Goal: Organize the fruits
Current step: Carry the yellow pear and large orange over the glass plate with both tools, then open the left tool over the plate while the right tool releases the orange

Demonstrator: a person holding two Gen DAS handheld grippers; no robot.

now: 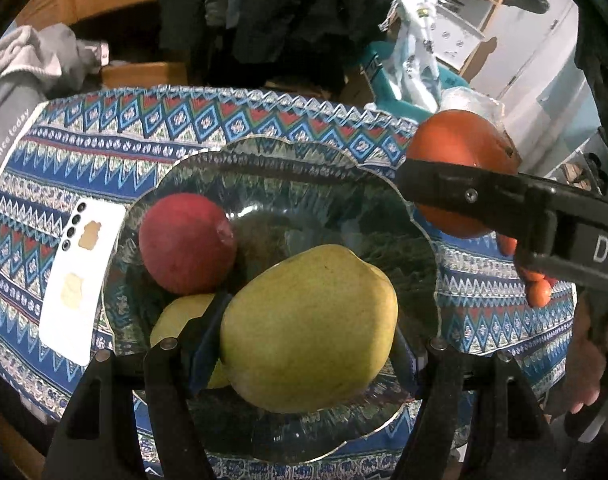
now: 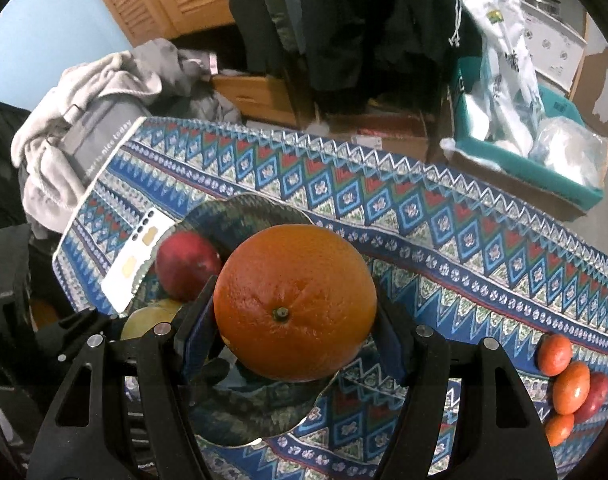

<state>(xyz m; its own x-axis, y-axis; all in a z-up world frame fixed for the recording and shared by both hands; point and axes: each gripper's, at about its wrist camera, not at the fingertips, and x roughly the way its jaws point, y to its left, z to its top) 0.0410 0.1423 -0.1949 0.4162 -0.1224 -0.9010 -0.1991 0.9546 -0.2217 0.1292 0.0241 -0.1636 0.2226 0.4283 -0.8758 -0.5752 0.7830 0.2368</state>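
Observation:
A large yellow-green fruit [image 1: 308, 320] sits between the pads of my left gripper [image 1: 308, 328], which is shut on it just over the near side of a clear glass bowl [image 1: 287, 143]. A red apple [image 1: 185, 242] and a second yellow fruit [image 1: 179, 316] lie in the bowl. My right gripper [image 2: 293, 316] is shut on an orange [image 2: 293, 304], held above the bowl's [image 2: 247, 200] right rim. The left wrist view shows that orange [image 1: 460, 140] with one black finger [image 1: 464, 194] across it. The red apple [image 2: 187, 268] shows left of the orange.
The bowl stands on a blue patterned tablecloth [image 2: 444, 248]. A white phone [image 1: 79, 280] lies left of the bowl. Several small orange and red fruits [image 2: 564, 384] lie on the cloth at the right. Beyond the table are a teal box [image 2: 524, 168] and grey clothes [image 2: 83, 120].

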